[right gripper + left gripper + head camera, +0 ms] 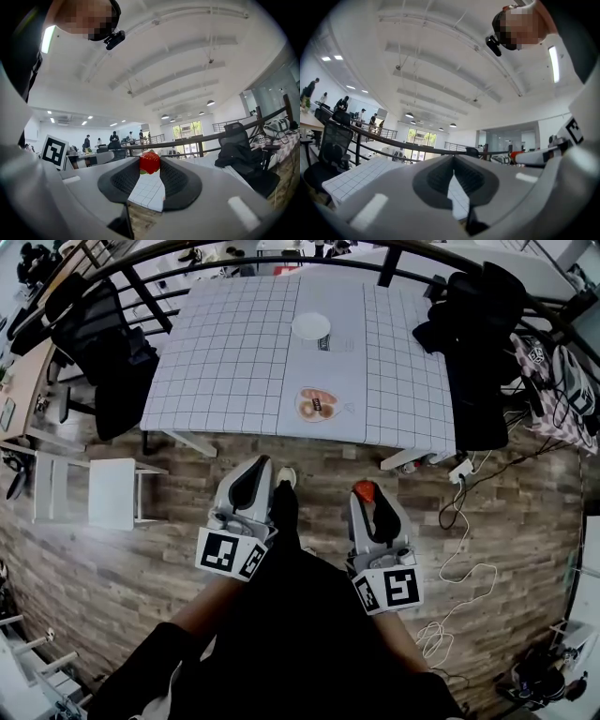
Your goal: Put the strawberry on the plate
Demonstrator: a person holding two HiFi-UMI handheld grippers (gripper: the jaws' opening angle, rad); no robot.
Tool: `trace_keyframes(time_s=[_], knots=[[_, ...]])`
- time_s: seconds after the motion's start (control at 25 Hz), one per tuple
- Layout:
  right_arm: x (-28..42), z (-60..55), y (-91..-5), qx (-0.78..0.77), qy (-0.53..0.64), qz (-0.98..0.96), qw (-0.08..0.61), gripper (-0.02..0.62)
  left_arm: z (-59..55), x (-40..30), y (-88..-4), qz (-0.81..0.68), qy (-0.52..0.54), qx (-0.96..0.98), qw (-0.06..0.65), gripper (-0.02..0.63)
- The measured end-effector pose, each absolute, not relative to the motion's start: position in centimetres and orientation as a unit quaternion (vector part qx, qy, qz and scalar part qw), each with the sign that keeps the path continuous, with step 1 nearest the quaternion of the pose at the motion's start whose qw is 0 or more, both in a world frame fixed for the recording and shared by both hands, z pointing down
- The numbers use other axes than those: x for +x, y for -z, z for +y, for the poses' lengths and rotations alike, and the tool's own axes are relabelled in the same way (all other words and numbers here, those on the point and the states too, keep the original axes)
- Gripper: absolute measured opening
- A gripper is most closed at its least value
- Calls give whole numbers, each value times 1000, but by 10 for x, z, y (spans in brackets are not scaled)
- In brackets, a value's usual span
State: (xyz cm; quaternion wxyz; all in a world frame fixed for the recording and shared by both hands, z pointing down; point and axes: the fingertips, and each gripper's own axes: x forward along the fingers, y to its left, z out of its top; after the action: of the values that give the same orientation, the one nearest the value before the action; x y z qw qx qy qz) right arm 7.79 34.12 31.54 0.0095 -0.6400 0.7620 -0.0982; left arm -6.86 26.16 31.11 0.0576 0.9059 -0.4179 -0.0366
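My right gripper (365,495) is shut on a red strawberry (364,490), held at the jaw tips over the wooden floor in front of the table. In the right gripper view the strawberry (150,162) sits pinched between the dark pads (172,180). My left gripper (253,474) hangs beside it, to the left; its jaws (453,165) meet at the tips with nothing between them. On the checkered table (234,352) a white plate (310,326) lies far back in the middle. A smaller dish with orange-brown pieces (317,404) lies near the front edge.
Black office chairs stand at the table's left (103,343) and right (478,362). A white stool (111,491) is on the floor at the left. Cables (459,559) trail over the floor at the right. A dark railing (281,261) runs behind the table.
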Motion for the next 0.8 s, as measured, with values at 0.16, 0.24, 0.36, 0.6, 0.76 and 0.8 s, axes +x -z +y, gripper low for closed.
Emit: trace_keyframes(time_s=[0.16, 0.24, 0.36, 0.6, 0.76, 0.8], knots=[[87, 302, -320, -640, 94, 763, -3, 130, 222, -61, -314, -419, 39, 906, 47, 8], [89, 275, -323, -639, 97, 763, -14, 132, 197, -57, -315, -418, 31, 907, 37, 8], [82, 232, -334, -635, 102, 765, -35, 132, 157, -58, -321, -413, 23, 910, 26, 9], [72, 143, -333, -621, 109, 774, -62, 132, 81, -60, -329, -413, 12, 909, 58, 8], [71, 89, -335, -625, 119, 769, -60, 132, 42, -50, -339, -395, -5, 916, 73, 9], [71, 76, -336, -628, 125, 766, -58, 132, 32, -49, -339, -392, -2, 917, 76, 8]])
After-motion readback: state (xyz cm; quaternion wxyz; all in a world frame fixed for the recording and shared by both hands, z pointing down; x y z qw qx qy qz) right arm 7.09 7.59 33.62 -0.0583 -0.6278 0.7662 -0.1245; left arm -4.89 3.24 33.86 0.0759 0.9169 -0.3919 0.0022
